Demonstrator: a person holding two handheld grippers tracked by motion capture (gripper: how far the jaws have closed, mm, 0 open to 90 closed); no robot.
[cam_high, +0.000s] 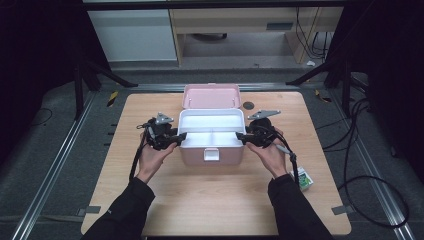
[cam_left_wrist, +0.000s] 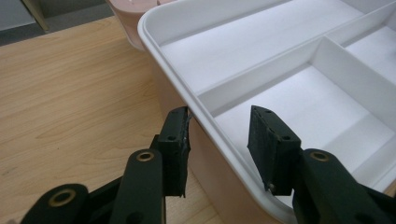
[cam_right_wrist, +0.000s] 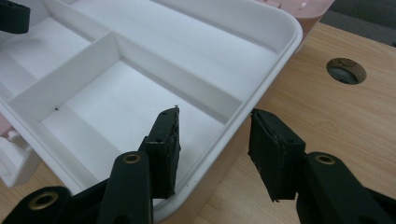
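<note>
A: Pink box (cam_high: 211, 155) with a white tray (cam_high: 211, 131) inside sits mid-bench (cam_high: 200, 205) in the high view, its lid (cam_high: 210, 96) thrown back behind it. What about the hands?

B: From above, the left tool (cam_high: 181, 137) meets the tray's left end and the right tool (cam_high: 240, 136) its right end, each held in a hand coming up from the bottom edge. A small green-and-white packet (cam_high: 303, 180) lies on the bench near the right forearm.

A: And the left gripper view?

B: The left tool (cam_left_wrist: 219, 140) straddles the tray's rim (cam_left_wrist: 205, 116): one jaw outside against the pink wall, touching near the rim, the other inside over a compartment, with a gap between its pad and the wall. Half open, not yet clamped.

A: The right gripper view?

B: Much the same. The right tool (cam_right_wrist: 215, 144) has one jaw inside the tray (cam_right_wrist: 140, 98) and one outside over the bench (cam_right_wrist: 336, 112), the rim (cam_right_wrist: 261, 100) between them. Both pads stand clear of it, so nothing is gripped. A round hole (cam_right_wrist: 346, 70) shows in the bench beyond, and the left tool's tip (cam_right_wrist: 13, 16) peeks in at the top corner.
</note>
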